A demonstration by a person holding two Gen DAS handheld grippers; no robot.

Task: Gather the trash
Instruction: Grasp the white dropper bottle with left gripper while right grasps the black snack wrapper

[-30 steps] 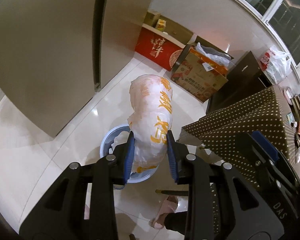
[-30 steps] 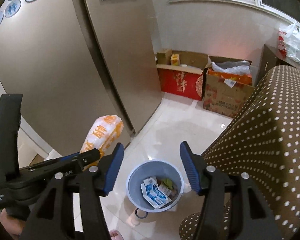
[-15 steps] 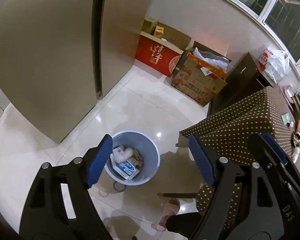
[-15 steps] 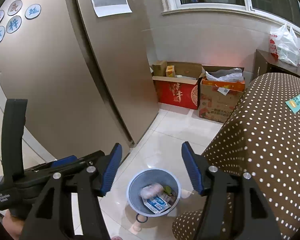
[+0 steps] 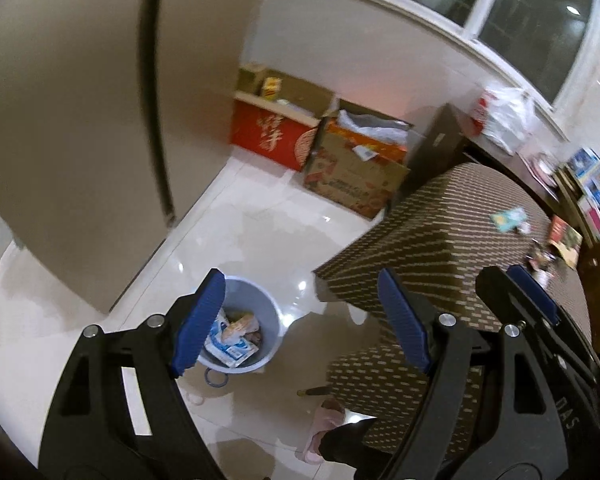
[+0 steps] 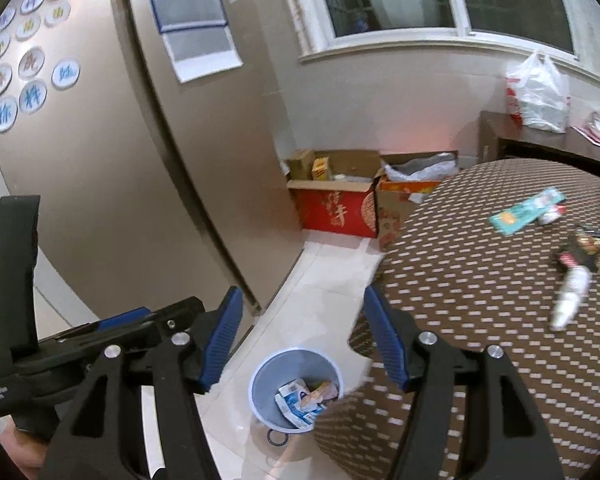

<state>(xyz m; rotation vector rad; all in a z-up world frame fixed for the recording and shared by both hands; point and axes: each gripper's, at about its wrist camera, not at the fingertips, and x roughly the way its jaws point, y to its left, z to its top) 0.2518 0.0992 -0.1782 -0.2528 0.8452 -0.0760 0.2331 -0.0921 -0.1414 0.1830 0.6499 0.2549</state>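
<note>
A pale blue trash bin [image 5: 256, 320] [image 6: 260, 384] stands on the white tiled floor beside the table, with wrappers and the orange-printed bag [image 5: 242, 326] [image 6: 316, 394] lying inside. My left gripper [image 5: 300, 320] is open and empty, high above the bin. My right gripper [image 6: 302, 338] is open and empty, also above the bin. On the brown dotted tablecloth [image 6: 480, 280] lie a teal packet [image 6: 526, 211], a white crumpled piece [image 6: 570, 300] and dark wrappers [image 6: 586, 254].
A tall beige fridge [image 6: 100, 160] fills the left. Red and brown cardboard boxes [image 5: 320, 152] stand against the far wall. A white plastic bag [image 6: 538, 92] sits on a dark cabinet. A pink slipper [image 5: 324, 428] and a small ring [image 5: 215, 376] lie on the floor.
My left gripper opened and let the orange-printed bag fall into the bin. Both grippers have since risen and swung right, bringing the tabletop into view.
</note>
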